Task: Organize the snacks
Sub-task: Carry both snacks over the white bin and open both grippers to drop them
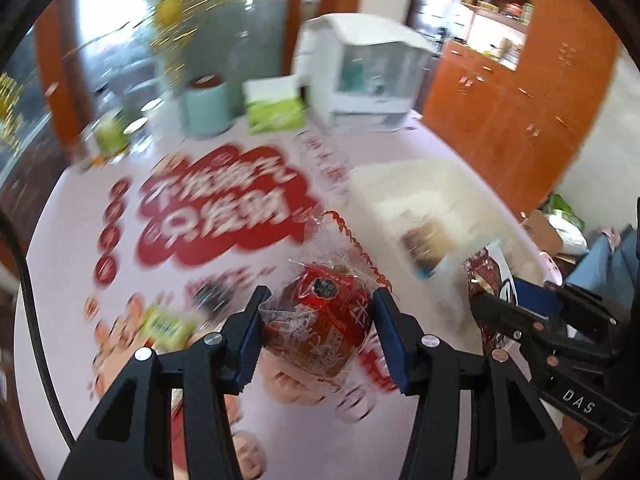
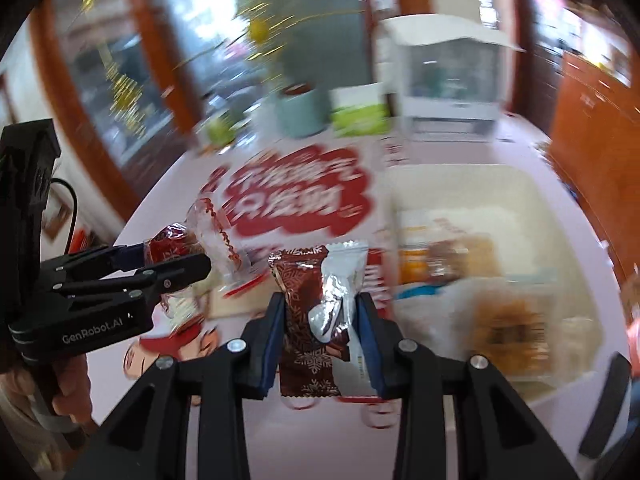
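Observation:
My left gripper (image 1: pixel 318 336) is shut on a red snack in a clear wrapper (image 1: pixel 320 320) and holds it above the table. It also shows in the right wrist view (image 2: pixel 180 256) at the left, with the same snack (image 2: pixel 188 240). My right gripper (image 2: pixel 320 336) is shut on a brown and silver snack packet (image 2: pixel 320 312). It shows at the right of the left wrist view (image 1: pixel 504 304) with the packet (image 1: pixel 486 276). A cream tray (image 2: pixel 452 184) with several snacks lies to the right.
The pink tablecloth (image 1: pixel 248 256) carries a red printed patch. At the back stand a mint canister (image 1: pixel 206 106), a green tissue box (image 1: pixel 276 110) and a white appliance (image 1: pixel 360 76). A yellow-green packet (image 1: pixel 166 326) lies near the left. Wooden cabinets (image 1: pixel 520 92) stand to the right.

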`<action>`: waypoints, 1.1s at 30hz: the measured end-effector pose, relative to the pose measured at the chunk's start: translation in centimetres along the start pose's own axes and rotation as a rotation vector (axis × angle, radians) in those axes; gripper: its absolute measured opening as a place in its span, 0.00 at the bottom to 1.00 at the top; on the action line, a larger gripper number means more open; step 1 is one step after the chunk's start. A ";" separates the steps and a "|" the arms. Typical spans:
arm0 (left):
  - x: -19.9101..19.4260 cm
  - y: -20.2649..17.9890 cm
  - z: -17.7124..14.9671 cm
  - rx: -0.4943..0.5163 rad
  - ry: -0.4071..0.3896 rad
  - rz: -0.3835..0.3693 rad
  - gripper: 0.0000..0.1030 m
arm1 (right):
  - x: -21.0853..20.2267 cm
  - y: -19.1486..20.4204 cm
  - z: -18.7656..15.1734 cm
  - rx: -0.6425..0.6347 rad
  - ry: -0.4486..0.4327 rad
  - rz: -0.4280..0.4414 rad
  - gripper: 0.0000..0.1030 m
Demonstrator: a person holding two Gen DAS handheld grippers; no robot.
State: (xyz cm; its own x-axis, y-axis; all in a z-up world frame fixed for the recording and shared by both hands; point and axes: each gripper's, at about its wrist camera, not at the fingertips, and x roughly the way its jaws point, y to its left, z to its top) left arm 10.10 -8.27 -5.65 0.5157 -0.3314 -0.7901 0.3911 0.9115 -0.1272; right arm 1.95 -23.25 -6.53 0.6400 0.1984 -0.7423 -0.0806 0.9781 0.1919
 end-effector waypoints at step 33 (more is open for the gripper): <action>12.4 -10.7 10.6 -0.001 0.084 0.106 0.81 | 2.8 -16.7 8.4 0.189 0.053 -0.314 0.53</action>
State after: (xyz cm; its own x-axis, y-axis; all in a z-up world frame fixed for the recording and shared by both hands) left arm 20.38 -24.70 -7.77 0.4888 -0.2116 -0.8463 0.3365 0.9408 -0.0408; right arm 11.54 -39.51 -6.40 0.5703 -0.1023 -0.8151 0.2591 0.9640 0.0604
